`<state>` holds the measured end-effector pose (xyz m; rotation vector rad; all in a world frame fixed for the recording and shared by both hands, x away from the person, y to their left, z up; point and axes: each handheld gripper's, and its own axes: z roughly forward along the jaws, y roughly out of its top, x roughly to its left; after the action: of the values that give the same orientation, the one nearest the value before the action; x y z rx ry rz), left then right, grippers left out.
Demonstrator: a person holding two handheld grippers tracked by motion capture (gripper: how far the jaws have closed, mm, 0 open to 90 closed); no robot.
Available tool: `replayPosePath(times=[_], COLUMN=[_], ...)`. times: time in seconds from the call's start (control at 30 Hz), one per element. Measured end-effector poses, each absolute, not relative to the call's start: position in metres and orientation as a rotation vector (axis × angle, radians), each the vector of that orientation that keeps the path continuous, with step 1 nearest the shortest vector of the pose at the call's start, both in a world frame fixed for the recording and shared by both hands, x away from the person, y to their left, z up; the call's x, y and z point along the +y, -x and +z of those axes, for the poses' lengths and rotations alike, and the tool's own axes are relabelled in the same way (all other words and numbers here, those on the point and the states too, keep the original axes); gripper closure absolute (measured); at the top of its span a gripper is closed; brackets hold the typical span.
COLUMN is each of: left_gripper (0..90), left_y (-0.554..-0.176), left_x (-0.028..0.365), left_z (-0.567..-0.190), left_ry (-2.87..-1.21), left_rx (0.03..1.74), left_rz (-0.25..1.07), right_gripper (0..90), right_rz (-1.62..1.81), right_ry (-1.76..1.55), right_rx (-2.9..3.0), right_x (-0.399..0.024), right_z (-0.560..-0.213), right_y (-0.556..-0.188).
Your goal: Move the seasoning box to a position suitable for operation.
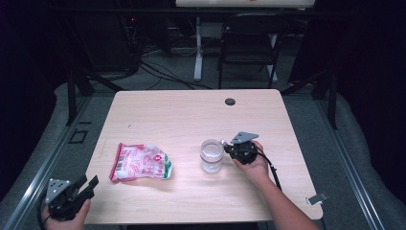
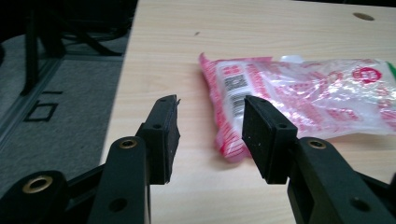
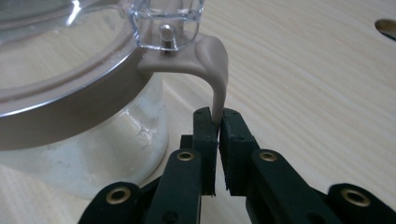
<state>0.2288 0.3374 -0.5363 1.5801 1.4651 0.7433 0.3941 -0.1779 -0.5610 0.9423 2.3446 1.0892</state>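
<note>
1. My right gripper [image 3: 217,140] is clamped on the tan handle [image 3: 218,88] of the clear glass jar [image 1: 211,155]: in the right gripper view the thin strap of the handle runs down between the two pads, which stand almost together and press it from both sides.

2. The jar stands upright on the table [image 1: 191,110], right of the middle and well in from every edge, with its hinged lid still down on the tan rim (as far as I can make out).

3. My left gripper [image 1: 87,187] hangs at the table's near left corner, partly off the edge. Its jaws stand about half open with nothing between them.

4. The red-and-white plastic pouch [image 1: 141,163] lies flat, left of the middle, between that corner and the jar and apart from both. In the left gripper view its crimped end, near the barcode, sits just ahead of my open pads [image 2: 268,135].

5. I judge the step in hand to be steadying the jar with the right while the left goes for the pouch.

6. Next the left must move forward and low, so that one pad slides under the crimped end. The film looks slippery, so I should bite on the seam, not the loose belly.
</note>
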Motion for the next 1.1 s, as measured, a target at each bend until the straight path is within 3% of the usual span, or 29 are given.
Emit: replayPosePath(times=[0.5,1.1], left_gripper=[54.7,54.6], left_y=[-0.281,-0.273], left_x=[0.273,0.249], left_z=[-0.527,-0.526], left_ry=[-1.710,-1.760], left_rx=[1.176,1.097], left_rz=[0.675,0.623], right_gripper=[85.7,82.4], right_rz=[1.033,1.053], right_ry=[-1.109,-1.174], right_rx=[2.271,2.264], right_x=[-0.195,-0.191], right_z=[-0.558,-0.553], right_y=[-0.334,-0.303])
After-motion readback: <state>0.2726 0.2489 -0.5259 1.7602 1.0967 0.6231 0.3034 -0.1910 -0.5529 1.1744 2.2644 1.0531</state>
